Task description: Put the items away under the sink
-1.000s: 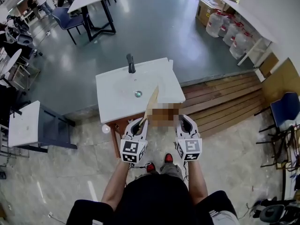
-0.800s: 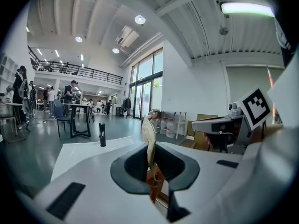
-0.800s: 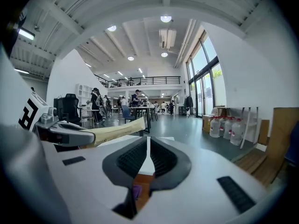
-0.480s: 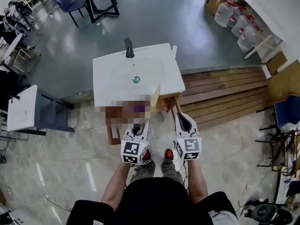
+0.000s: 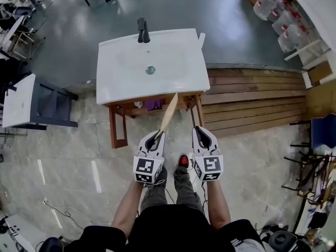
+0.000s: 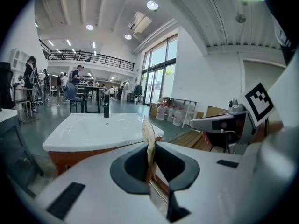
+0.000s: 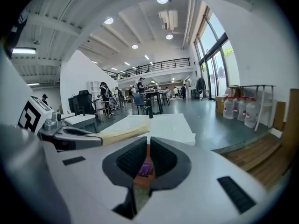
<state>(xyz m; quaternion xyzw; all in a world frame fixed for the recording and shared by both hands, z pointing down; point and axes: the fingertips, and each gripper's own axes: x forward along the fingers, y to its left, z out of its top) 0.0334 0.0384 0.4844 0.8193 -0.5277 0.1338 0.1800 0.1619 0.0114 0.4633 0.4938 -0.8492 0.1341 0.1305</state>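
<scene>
The white sink stands on a brown wooden frame, seen from above, with a black faucet at its far edge. My left gripper is shut on a flat tan pouch that points toward the sink's front edge; the pouch stands upright between the jaws of the left gripper. My right gripper hangs beside it with its jaws shut and nothing held. A purple item lies on the shelf under the sink, also showing past the right gripper as a purple item.
A dark cabinet with a white top stands to the left of the sink. A wooden plank platform runs to the right. Water jugs sit at the far right. The person's feet are on the tiled floor.
The sink has slid away toward the top of the head view as the person backed off. Both grippers sit lower in the frame. The left gripper still grips the pouch.
</scene>
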